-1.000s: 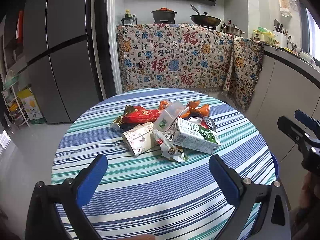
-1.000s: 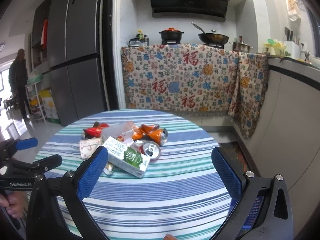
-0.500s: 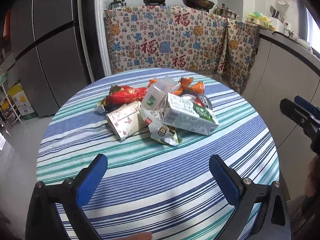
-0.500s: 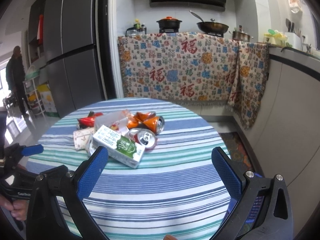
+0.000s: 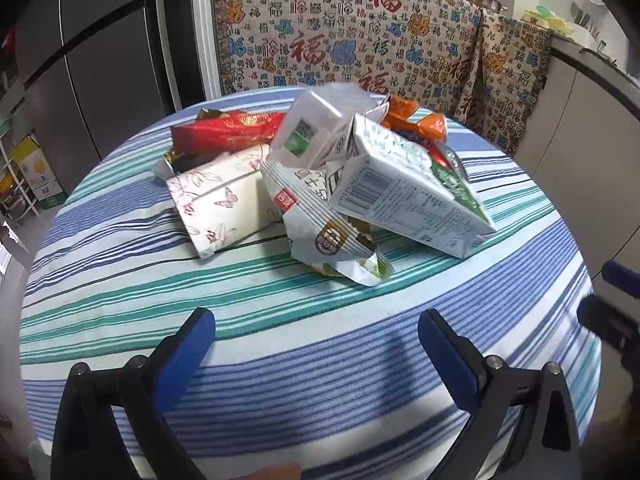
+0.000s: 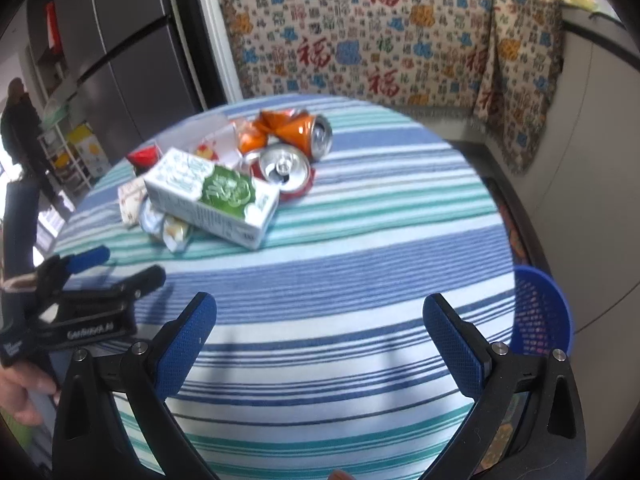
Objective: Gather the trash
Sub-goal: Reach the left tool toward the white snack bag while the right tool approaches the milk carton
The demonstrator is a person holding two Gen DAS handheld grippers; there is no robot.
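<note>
A heap of trash lies on the round striped table [image 5: 320,360]: a white and green milk carton [image 5: 408,196] [image 6: 212,196], a crumpled snack wrapper [image 5: 328,232], a butterfly-print packet [image 5: 220,200], a red wrapper [image 5: 232,132], a red can [image 6: 284,170] and a crushed orange can [image 6: 300,130]. My left gripper [image 5: 316,340] is open and empty, just short of the heap. It also shows in the right wrist view [image 6: 116,266]. My right gripper [image 6: 320,328] is open and empty over the table's near right part.
A blue mesh bin [image 6: 540,312] stands on the floor to the right of the table. A patterned cloth [image 5: 360,40] covers the counter behind. A grey fridge [image 5: 80,60] stands at the back left. A person [image 6: 24,128] stands far left.
Both grippers have moved forward and down toward the table. The trash heap looks much nearer to the left gripper. Both stay open.
</note>
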